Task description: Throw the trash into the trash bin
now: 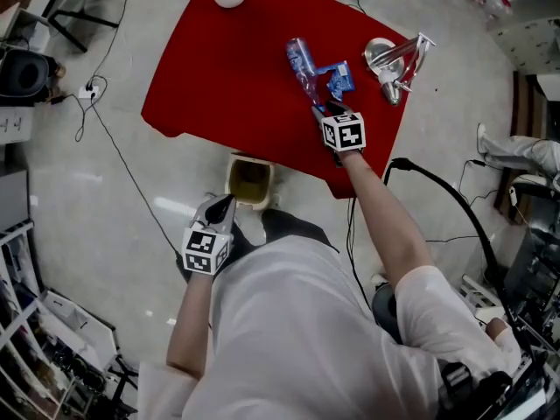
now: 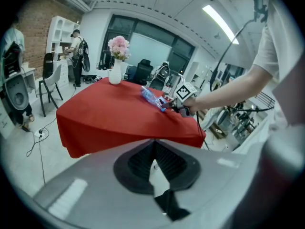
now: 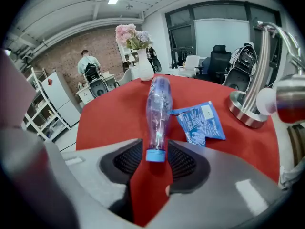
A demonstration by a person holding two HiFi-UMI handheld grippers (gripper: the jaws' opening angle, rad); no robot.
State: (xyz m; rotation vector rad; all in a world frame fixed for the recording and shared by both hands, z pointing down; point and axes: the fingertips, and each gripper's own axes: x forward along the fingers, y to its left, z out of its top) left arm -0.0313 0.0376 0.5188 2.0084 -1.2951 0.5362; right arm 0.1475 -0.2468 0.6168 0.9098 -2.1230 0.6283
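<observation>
The person is reaching for the plastic bottle [image 3: 157, 109], which lies on its side on the red tabletop [image 1: 219, 77] with its blue cap towards them. A crumpled blue wrapper [image 3: 200, 123] lies just beside it, touching its side. The trash bin [image 1: 234, 175] stands on the floor below the near edge of the tabletop, just ahead of the person's feet.

To my eye the step in hand is the pick-up. To do it well, I'd push the right tongs [image 3: 156, 152] a little further along the bottle, so the pads close on the neck or shoulder, not on the cap alone. A grip on the cap would likely let the long body swing or slip. I'd also keep the pads clear of the wrapper so it isn't dragged along.

The right tongs stand wide apart, one pad on each side of the blue cap, with red cloth showing in the gaps, so nothing is clamped yet. The left tongs [image 2: 153, 146] hang low over the floor near the bin, tips together and holding nothing.
</observation>
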